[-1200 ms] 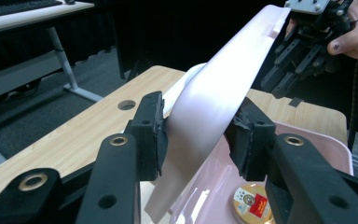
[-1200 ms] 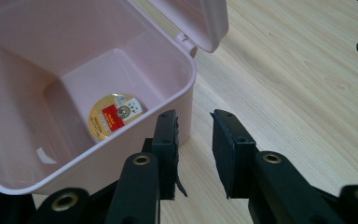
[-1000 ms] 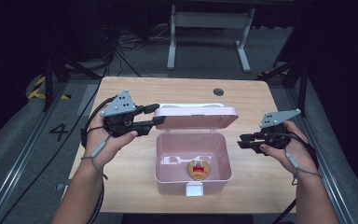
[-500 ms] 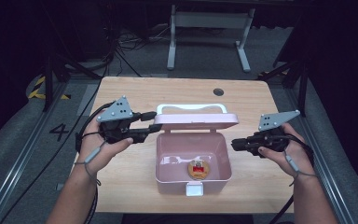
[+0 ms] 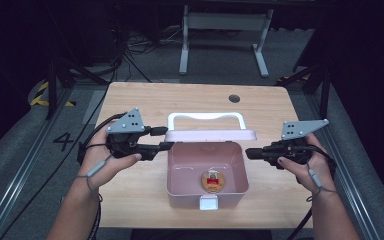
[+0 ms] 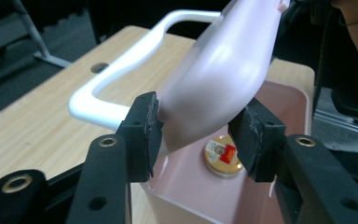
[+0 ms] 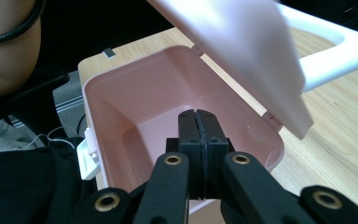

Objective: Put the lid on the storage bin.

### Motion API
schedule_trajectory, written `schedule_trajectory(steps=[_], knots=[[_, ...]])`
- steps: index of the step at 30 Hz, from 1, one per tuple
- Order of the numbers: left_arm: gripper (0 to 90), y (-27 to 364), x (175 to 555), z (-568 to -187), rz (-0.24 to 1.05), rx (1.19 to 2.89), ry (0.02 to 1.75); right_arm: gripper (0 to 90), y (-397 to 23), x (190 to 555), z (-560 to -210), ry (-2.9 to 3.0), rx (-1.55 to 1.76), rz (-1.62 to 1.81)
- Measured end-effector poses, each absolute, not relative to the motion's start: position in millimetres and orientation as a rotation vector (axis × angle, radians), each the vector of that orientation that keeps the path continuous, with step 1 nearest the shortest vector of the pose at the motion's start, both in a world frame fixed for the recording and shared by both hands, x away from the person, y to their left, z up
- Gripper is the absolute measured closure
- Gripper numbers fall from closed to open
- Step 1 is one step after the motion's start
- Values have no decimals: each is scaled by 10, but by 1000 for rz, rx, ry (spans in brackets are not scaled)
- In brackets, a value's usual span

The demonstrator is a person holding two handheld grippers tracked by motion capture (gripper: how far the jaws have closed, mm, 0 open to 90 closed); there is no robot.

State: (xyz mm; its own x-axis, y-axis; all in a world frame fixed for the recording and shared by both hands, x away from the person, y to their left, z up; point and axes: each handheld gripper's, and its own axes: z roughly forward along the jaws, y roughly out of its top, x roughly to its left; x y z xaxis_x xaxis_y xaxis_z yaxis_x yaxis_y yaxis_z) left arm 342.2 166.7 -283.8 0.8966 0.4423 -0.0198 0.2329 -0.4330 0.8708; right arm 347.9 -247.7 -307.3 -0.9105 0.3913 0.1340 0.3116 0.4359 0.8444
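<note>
- The pale pink plastic box sits open at the table's near middle, between the 2 grippers, with a round gold-and-red tin on its floor.
- The left gripper straddles the corner of the half-raised pink lid; its jaws have just been opening, and whether the pads press is unclear.
- The right gripper is clenched on nothing just outside the box's right wall.
- The lid's long axis runs left to right along the far rim, so the left hand is better placed to swing it.

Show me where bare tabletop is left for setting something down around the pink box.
Free: the far strip of the wooden table beyond the white handle, bordered by a round hole, and the near corners. Crowded: both flanks of the pink plastic box, where the left gripper and right gripper sit.
</note>
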Motion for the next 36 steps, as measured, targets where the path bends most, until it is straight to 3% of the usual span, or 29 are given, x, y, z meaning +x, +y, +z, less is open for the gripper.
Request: schedule_trajectory(steps=[5,9,17,28,36], knots=[[512,1659,3414,-2855,216,2061,501,900,-2483,3473,-3060,2575,637,1521],[420,1660,3425,-2887,188,2100,520,900,-2486,3469,-3057,2568,634,1522],[421,1739,3442,-2925,213,2173,570,900,-2490,3463,-3051,2563,631,1521],[413,1958,3528,-2936,169,2110,608,900,-2487,3455,-3048,2576,625,1513],[417,2226,3682,-2988,210,2052,717,900,-2468,3449,-3056,2609,620,1494]])
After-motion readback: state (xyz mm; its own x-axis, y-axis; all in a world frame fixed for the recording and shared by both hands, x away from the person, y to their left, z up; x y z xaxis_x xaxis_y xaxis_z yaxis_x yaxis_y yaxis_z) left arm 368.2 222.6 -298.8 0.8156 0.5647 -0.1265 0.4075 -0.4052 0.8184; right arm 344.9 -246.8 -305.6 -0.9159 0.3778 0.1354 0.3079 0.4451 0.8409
